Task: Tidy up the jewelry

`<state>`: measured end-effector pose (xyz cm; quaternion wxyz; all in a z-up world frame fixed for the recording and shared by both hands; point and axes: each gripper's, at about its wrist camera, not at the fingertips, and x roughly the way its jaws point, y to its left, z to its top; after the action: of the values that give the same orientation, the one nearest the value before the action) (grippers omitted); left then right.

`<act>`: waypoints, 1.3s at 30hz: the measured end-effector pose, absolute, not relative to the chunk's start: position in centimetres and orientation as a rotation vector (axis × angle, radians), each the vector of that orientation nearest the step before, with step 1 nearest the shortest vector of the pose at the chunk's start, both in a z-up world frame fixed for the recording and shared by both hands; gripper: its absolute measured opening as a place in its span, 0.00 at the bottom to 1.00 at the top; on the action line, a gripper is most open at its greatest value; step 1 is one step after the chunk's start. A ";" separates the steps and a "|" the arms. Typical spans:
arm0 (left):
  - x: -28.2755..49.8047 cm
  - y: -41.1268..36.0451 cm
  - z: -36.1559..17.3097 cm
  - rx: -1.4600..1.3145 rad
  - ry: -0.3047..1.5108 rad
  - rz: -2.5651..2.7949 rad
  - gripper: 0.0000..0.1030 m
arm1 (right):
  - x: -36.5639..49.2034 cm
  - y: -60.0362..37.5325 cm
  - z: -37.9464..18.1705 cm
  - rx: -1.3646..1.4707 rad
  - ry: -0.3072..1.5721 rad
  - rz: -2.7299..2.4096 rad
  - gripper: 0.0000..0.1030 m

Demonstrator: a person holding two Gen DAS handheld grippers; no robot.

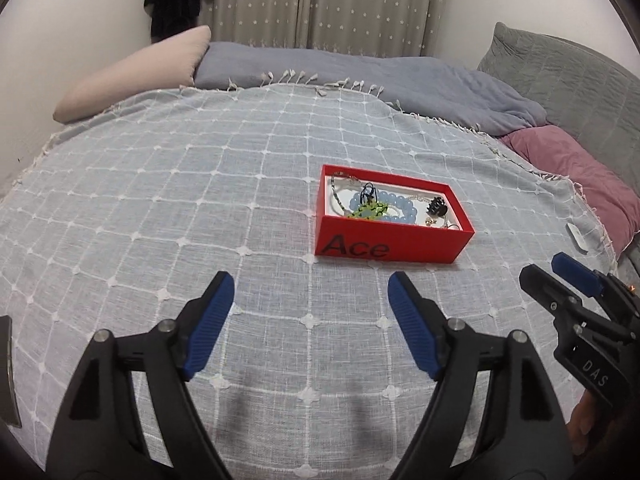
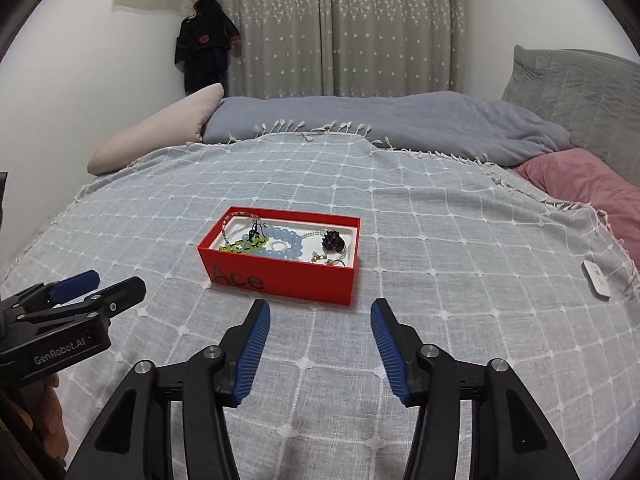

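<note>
Jaws of left gripper (image 1: 311, 286) and right gripper (image 2: 320, 312) wide, empty, near jewelry-filled red box (image 2: 280, 280).

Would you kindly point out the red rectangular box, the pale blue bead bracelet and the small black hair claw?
red rectangular box (image 2: 280, 282): right wrist view, front wall.
pale blue bead bracelet (image 2: 289, 237): right wrist view, far beads.
small black hair claw (image 1: 436, 207): left wrist view, its body.

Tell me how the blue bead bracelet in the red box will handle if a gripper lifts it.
The blue bead bracelet is a loop of round, glossy beads, so it will probably sag limply and may slip between pads. It lies tangled with the green beaded piece and a thin chain inside the red box, so those will likely drag along.
</note>
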<state>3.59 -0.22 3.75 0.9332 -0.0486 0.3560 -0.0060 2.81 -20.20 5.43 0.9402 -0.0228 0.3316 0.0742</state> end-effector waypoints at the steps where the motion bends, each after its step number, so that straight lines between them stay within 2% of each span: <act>1: 3.5 -0.4 3.7 -0.092 0.719 -0.006 0.78 | 2.8 -20.2 5.4 -0.043 0.673 0.147 0.59; 3: 3.6 -0.5 3.5 -0.079 0.715 0.006 0.82 | 2.8 -20.3 5.1 -0.040 0.677 0.139 0.62; 8: 4.1 -0.2 2.8 -0.084 0.733 0.009 0.83 | 3.3 -20.2 4.0 -0.049 0.709 0.126 0.72; 12: 4.2 0.1 2.6 -0.100 0.741 0.025 0.93 | 3.2 -20.0 3.6 -0.055 0.720 0.127 0.79; 14: 4.1 0.1 2.7 -0.102 0.739 0.020 0.94 | 3.1 -19.7 3.6 -0.071 0.714 0.121 0.82; 18: 4.1 0.0 2.6 -0.096 0.742 0.019 0.99 | 3.0 -19.7 3.4 -0.072 0.717 0.120 0.83; 22: 4.2 0.2 2.4 -0.096 0.754 0.036 0.99 | 3.2 -19.7 3.3 -0.069 0.726 0.121 0.84; 24: 4.2 0.1 2.3 -0.091 0.755 0.039 0.99 | 3.2 -19.7 3.3 -0.073 0.725 0.105 0.89; 26: 4.2 0.0 2.3 -0.079 0.750 0.045 0.99 | 3.2 -19.8 3.3 -0.075 0.725 0.090 0.99; 39: 4.3 -0.1 2.1 -0.059 0.744 0.048 0.99 | 3.4 -19.9 2.6 -0.040 0.754 0.074 1.00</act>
<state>4.25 -0.12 2.07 0.9309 -0.0289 0.3635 0.0235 3.36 -19.94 2.56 0.9289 -0.0193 0.3680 0.0361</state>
